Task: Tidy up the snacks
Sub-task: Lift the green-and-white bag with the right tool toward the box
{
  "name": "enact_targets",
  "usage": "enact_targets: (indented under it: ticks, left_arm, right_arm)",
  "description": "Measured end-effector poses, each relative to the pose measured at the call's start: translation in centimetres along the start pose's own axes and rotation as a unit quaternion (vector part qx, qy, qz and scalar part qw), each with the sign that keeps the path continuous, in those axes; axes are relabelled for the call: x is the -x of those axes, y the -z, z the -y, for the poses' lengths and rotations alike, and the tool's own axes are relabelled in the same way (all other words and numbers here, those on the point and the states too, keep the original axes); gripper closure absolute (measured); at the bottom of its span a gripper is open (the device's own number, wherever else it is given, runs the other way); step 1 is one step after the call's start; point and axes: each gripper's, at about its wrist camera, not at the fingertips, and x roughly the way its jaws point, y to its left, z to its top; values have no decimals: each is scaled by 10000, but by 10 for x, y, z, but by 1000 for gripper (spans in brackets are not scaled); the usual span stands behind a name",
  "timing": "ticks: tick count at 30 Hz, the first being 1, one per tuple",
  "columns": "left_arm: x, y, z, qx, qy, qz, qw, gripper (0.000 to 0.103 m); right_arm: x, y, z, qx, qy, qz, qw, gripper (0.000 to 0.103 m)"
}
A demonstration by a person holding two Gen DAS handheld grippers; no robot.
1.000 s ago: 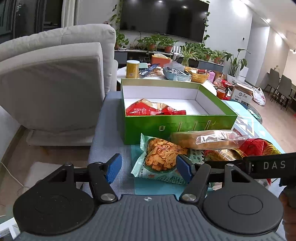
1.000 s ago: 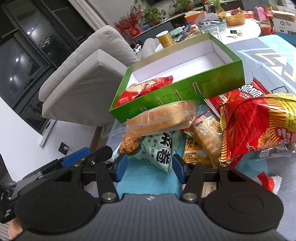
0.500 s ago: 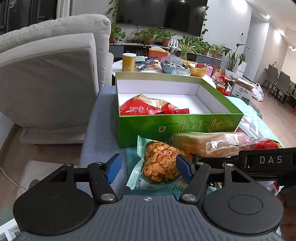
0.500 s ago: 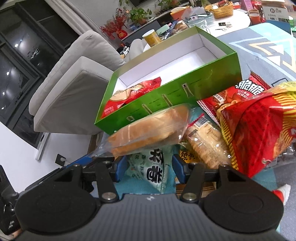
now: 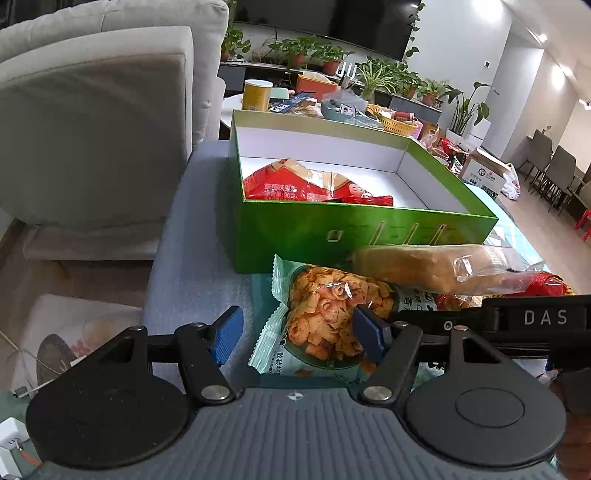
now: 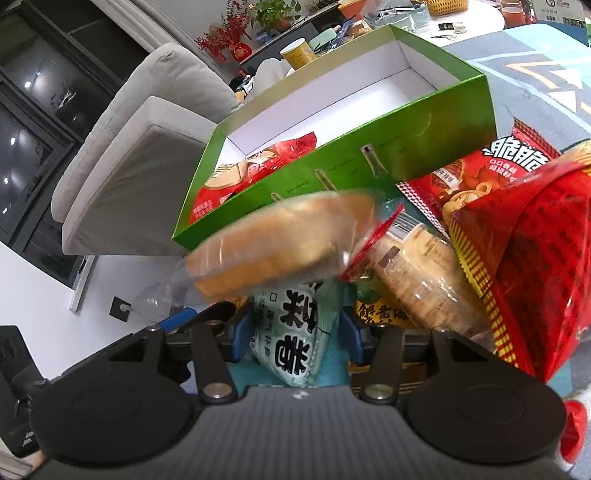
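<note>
My left tongs (image 5: 297,334) stand released, astride the green bag's (image 5: 325,317) near end, pads clear of it, ready to share the lift. My right tongs (image 6: 293,338) have just been closing on that bag's (image 6: 291,339) other end; whether they pinch yet, I cannot tell. It lies before the box (image 5: 332,230). Only the right view shows the bread (image 6: 273,243) resting on it.

Ahead and to the left stands a grey sofa (image 5: 96,122). Straight ahead, potted plants (image 5: 373,75) line a low cabinet under a dark screen (image 5: 325,22). Far right, dining chairs (image 5: 554,173) stand by white walls; ceiling spotlights shine.
</note>
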Motion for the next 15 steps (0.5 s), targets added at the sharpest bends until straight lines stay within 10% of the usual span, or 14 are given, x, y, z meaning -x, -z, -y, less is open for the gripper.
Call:
enact_targets:
  ticks: [15]
  left_arm:
    - [11,5,7,-65,302,130,9994,58]
  right_arm:
    - [3,1,-7,291,22,39,9996,58]
